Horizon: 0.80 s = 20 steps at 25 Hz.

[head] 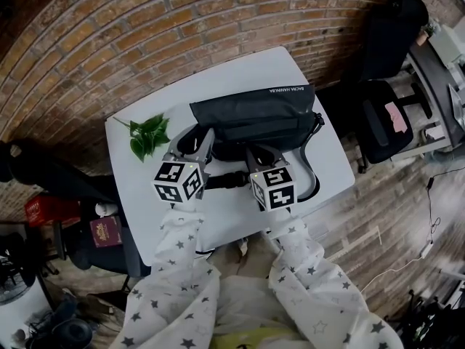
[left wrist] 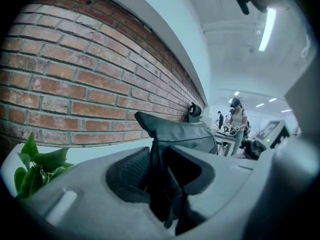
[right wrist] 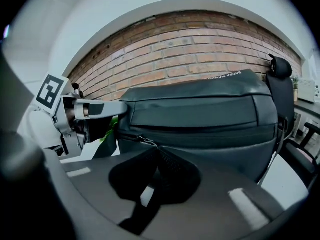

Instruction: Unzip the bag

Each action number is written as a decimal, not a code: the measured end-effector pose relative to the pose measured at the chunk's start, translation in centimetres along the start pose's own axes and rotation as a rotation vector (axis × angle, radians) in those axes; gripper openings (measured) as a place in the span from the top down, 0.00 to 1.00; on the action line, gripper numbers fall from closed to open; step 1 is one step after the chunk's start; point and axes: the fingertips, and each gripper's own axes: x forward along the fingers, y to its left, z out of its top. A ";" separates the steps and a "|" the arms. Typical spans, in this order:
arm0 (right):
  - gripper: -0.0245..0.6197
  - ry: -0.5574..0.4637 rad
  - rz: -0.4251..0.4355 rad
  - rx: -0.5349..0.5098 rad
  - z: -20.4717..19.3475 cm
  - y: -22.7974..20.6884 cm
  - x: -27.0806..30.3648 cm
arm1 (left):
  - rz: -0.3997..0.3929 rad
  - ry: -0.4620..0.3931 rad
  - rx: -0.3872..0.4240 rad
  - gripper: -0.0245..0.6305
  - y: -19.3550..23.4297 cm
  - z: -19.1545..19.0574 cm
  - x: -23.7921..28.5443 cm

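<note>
The black bag (head: pixel 254 115) lay on the white table (head: pixel 132 182), and its zip looked closed along the whole length. The left gripper (left wrist: pixel 157 156) clamped the bag's end fabric. The right gripper (right wrist: pixel 156 151), jaws together, seemed to pinch the zipper pull (right wrist: pixel 141 141). All the pulling remained.

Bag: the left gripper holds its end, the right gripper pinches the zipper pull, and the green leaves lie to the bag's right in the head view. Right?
No. The head view shows the green leaves to the left of the bag, not its right. The rest holds: left gripper on the bag's end, right gripper on the zipper pull.
</note>
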 end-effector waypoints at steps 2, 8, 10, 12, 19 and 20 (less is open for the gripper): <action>0.94 -0.005 -0.013 0.008 -0.2 -0.6 -0.3 | 0.010 -0.004 -0.002 0.78 0.1 -0.2 -0.1; 0.94 -0.025 -0.059 0.045 -0.6 -2.5 -1.3 | 0.042 -0.015 -0.006 0.78 0.1 -0.6 -0.2; 0.94 -0.032 -0.070 0.057 -0.3 -3.5 -2.1 | 0.058 -0.015 -0.003 0.78 -0.4 -0.3 -0.1; 0.94 -0.041 -0.077 0.075 0.2 -4.6 -2.9 | 0.072 -0.014 -0.001 0.78 -1.0 0.3 0.2; 0.94 -0.067 -0.113 0.117 0.5 -7.0 -4.4 | 0.105 -0.015 0.002 0.78 -1.7 0.6 0.5; 0.94 -0.070 -0.119 0.119 0.5 -7.3 -4.6 | 0.110 -0.016 0.003 0.78 -1.8 0.6 0.5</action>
